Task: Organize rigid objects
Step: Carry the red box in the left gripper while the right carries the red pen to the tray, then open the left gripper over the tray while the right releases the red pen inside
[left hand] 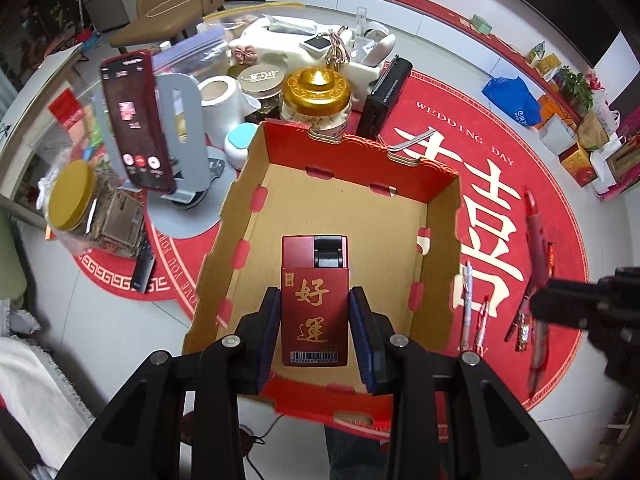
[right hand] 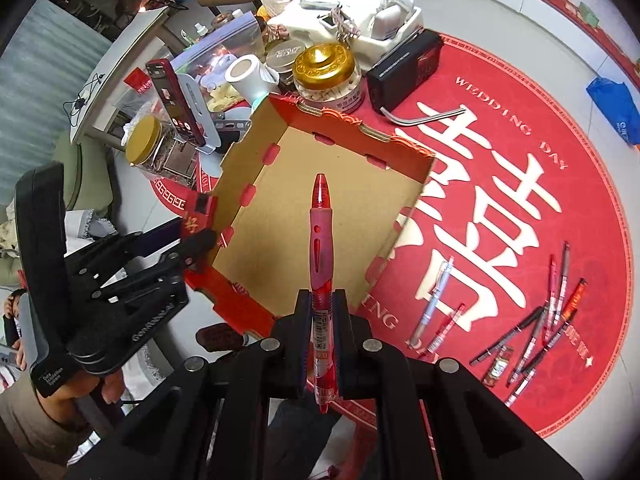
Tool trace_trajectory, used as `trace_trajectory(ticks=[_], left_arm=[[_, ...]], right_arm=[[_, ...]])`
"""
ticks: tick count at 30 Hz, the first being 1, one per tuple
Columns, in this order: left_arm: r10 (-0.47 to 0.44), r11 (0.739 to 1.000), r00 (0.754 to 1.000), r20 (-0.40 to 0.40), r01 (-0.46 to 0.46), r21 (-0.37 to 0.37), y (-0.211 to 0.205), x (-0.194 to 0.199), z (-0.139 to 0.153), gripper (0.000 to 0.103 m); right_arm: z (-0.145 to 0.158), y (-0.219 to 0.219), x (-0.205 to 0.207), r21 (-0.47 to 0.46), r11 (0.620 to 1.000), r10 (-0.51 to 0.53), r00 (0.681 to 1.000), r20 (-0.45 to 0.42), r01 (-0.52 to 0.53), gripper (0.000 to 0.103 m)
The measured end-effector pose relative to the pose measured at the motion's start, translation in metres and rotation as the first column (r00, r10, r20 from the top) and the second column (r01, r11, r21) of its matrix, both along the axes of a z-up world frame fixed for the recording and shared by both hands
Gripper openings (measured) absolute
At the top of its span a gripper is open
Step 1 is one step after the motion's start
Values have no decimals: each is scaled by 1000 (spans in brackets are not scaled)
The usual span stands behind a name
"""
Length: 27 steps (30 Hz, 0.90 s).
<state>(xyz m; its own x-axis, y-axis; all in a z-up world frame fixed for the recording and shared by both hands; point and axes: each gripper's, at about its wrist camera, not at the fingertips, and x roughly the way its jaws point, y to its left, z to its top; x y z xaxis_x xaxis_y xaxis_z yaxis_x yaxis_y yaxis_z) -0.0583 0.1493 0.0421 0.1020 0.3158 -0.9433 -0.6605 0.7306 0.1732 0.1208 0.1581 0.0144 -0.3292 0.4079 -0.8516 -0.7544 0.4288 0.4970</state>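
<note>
My left gripper point(left hand: 316, 300) is shut on a red pack with gold characters point(left hand: 314, 292), its pads against the pack's two long sides. The pack hangs inside the open cardboard box point(left hand: 352, 152), near its front wall. My right gripper point(right hand: 322, 300) is shut on a red pen point(right hand: 320, 232), which points forward over the box point(right hand: 332, 132). In the right wrist view the left gripper point(right hand: 196, 240) is at the box's left front corner with the pack point(right hand: 196, 220) in it. The right gripper's black body point(left hand: 580, 304) shows at the right edge of the left wrist view.
Several loose pens point(right hand: 540, 328) lie on the round red mat point(right hand: 520, 80) right of the box. Behind the box stand a gold-lidded jar point(left hand: 316, 92), a black radio point(left hand: 384, 96), a paper roll point(left hand: 218, 96) and a phone on a stand point(left hand: 136, 120). A bent metal bar point(left hand: 412, 142) lies nearby.
</note>
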Motion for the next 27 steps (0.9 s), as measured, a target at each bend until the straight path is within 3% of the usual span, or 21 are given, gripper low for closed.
trace_trajectory(ticks=[9,16,27], left_arm=[[6,1000,1000,-15,-6,-8,34,17,-45,37],[65,998,997,-29,-65,-7,58,21,-77,37],[33,999,996,-78,-33,-4,68,34,-100,37]], right_arm=[[-52,38,-1,1,1000,-24,999,-37,24,11],[-81,54,5,-2,999,-50,997,-54,50,11],[-111,80,14,-2,995,-98,993,-62,98,11]])
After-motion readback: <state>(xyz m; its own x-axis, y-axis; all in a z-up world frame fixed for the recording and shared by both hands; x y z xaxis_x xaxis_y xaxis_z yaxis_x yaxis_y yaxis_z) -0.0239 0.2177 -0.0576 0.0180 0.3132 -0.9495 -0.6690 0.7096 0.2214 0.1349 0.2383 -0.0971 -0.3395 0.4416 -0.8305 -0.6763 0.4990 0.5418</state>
